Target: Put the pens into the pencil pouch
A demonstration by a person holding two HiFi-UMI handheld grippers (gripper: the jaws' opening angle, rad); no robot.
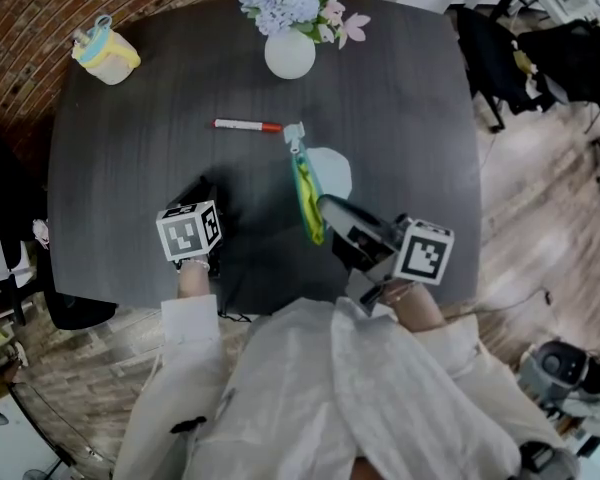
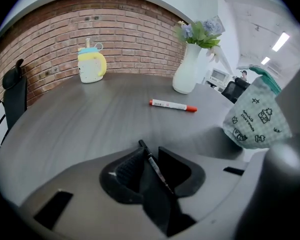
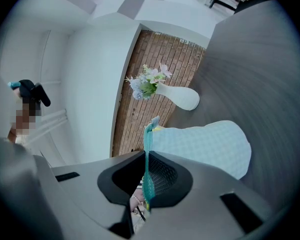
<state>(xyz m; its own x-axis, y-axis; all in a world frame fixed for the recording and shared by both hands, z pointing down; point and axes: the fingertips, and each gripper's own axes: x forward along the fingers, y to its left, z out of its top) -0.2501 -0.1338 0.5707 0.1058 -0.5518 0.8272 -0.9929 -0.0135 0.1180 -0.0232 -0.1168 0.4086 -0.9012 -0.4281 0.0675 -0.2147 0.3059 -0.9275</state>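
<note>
Dark grey wood-grain table (image 1: pixel 400 98) fills the head view, with pale wood flooring (image 1: pixel 540 238) around it. At the near edge, a person in white sleeves holds 2 grippers. The left gripper (image 2: pixel 152 171) tilts down at the tabletop, its jaws parted and slack, with 1 thin black pen (image 2: pixel 152 164) lying lengthwise in the gap. The right gripper (image 3: pixel 146 184) is level, jaws clenched on the teal edge of the pencil pouch (image 3: pixel 205 146), a pale mint checked bag held on edge above the table centre. Beyond lies a white marker with a red cap (image 1: pixel 247 125), well apart from both grippers. Farther off stand a white vase of flowers (image 1: pixel 290 55) and a yellow cup (image 1: pixel 105 53), before a brick wall (image 2: pixel 130 29).
</note>
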